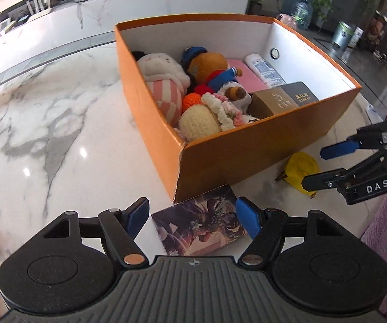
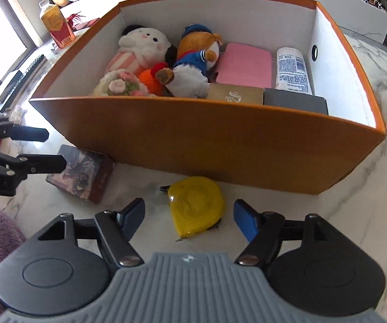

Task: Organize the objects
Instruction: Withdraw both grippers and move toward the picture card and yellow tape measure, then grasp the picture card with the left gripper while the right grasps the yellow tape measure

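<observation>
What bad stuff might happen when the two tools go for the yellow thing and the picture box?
The yellow tape measure is rounded, so it might slip from the right tool. The picture box sits right by the orange box, so the left tool could bump that wall.

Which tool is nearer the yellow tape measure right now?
Right. The right tool straddles the tape measure, open around it. The left tool sits off to the side, over the picture box.
</observation>
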Demonstrator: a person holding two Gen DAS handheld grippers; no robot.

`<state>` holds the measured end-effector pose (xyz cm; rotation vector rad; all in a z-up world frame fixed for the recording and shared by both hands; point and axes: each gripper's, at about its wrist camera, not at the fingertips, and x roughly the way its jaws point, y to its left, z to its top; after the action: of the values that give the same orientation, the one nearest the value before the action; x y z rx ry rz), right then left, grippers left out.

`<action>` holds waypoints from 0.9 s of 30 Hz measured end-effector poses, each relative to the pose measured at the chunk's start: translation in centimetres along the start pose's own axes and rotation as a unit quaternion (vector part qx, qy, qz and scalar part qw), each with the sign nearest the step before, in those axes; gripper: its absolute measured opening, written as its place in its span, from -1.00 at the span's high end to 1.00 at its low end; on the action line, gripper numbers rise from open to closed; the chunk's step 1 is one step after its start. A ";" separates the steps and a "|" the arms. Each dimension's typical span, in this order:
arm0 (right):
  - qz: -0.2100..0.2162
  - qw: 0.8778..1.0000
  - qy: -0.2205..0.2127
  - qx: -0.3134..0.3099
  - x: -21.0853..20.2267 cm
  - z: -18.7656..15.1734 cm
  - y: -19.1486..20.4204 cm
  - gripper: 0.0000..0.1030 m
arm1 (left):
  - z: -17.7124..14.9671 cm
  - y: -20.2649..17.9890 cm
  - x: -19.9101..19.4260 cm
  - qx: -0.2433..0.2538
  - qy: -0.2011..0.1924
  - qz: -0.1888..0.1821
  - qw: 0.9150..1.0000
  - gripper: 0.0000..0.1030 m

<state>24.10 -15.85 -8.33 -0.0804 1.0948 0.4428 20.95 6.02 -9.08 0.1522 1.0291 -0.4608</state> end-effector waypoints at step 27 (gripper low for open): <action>-0.009 0.999 0.021 -0.040 1.9 -1.1 -0.1 -0.48 | 0.0 -1.9 0.5 0.186 0.073 -0.020 0.980 -0.70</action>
<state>23.90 -15.72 -10.49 -0.1701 1.1172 0.4699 20.34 4.16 -9.32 0.5050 1.0833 -0.6853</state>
